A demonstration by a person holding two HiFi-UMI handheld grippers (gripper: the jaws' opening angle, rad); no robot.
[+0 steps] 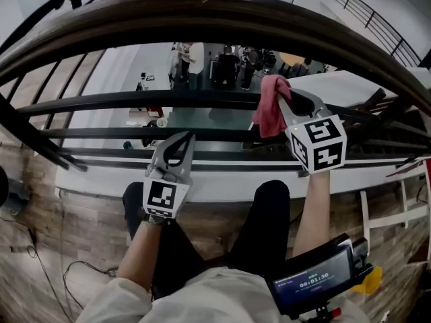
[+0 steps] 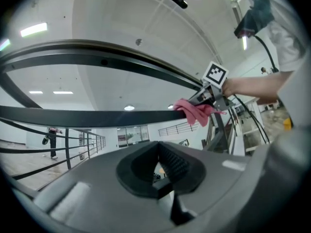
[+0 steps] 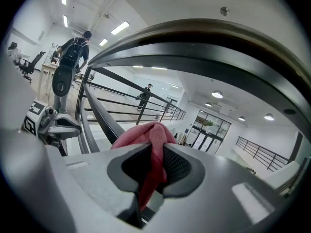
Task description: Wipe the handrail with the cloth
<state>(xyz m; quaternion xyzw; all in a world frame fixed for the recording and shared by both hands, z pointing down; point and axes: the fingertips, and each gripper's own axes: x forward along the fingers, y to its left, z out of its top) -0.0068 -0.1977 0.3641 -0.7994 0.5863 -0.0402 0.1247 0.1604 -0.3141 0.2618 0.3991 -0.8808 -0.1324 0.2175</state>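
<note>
Right gripper view: the right tool (image 3: 154, 152) clamps a pink fabric cloth (image 3: 146, 136) by its bunched middle; it looks soft and limp. The left tool (image 2: 158, 168) is closed, empty.

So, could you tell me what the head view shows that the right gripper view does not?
Only the head view shows the person's legs, the wooden floor, a small screen and the right gripper from outside. Only the right gripper view shows that gripper's jaws clamped on the pink cloth, and a person with a backpack. Both show the cloth, the handrail and the left gripper.
</note>
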